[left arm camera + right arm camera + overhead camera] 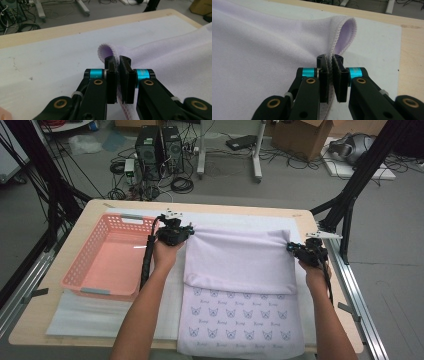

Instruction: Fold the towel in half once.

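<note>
A pale lilac towel (240, 260) printed with small cat faces lies on the white mat (235, 217), its far part lifted and folded back over the rest. My left gripper (187, 232) pinches the towel's far left corner (106, 50), jaws shut on the hem. My right gripper (292, 247) is shut on the far right corner (342, 32) in the same way. Both corners curl up past the jaw tips. The towel (175, 57) stretches taut between the two grippers, and its plain side (262, 50) faces up.
A pink plastic basket (107, 257) stands at the left of the table, beside my left forearm. The wooden table edge (327, 265) runs close to the right gripper. Black frame posts, computers and cables stand on the floor beyond.
</note>
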Demonstrator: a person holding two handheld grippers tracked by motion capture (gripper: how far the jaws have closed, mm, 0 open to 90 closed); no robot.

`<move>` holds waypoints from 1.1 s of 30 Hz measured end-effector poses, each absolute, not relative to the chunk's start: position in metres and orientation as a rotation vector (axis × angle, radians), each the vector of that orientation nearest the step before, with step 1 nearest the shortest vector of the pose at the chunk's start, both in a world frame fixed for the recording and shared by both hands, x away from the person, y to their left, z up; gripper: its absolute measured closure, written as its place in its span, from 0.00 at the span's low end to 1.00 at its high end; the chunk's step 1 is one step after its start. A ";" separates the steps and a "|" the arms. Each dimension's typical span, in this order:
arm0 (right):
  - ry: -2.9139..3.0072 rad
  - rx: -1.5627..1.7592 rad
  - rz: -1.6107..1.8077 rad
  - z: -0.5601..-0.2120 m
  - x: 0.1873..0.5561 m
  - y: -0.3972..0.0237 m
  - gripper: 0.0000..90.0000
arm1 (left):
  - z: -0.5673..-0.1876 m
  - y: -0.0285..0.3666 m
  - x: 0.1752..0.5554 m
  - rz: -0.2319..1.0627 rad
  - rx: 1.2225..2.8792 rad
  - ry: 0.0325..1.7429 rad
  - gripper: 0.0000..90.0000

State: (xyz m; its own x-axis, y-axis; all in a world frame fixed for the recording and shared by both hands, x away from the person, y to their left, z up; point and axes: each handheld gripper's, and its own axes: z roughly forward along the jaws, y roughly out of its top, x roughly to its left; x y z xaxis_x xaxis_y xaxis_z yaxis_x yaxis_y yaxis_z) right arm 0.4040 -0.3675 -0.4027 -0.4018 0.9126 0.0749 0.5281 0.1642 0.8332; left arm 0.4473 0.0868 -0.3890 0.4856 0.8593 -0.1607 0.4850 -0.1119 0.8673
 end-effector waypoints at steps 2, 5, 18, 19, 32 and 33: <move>1.975 1.367 1.157 -0.401 0.409 -0.366 0.94 | -0.392 0.088 0.450 0.478 1.752 1.157 0.94; 1.987 1.379 1.120 -0.401 0.416 -0.362 0.94 | -0.396 0.087 0.448 0.466 1.757 1.135 0.92; 1.975 1.499 1.157 -0.402 0.398 -0.366 0.63 | -0.412 0.082 0.417 0.391 1.736 1.087 0.62; 2.003 1.511 1.150 -0.402 0.396 -0.366 0.60 | -0.413 0.082 0.414 0.377 1.751 1.091 0.61; 2.176 1.461 1.127 -0.413 0.351 -0.359 0.73 | -0.442 0.090 0.360 0.307 1.885 1.099 0.66; 2.183 1.472 1.125 -0.416 0.349 -0.359 0.73 | -0.443 0.091 0.359 0.279 1.911 1.093 0.65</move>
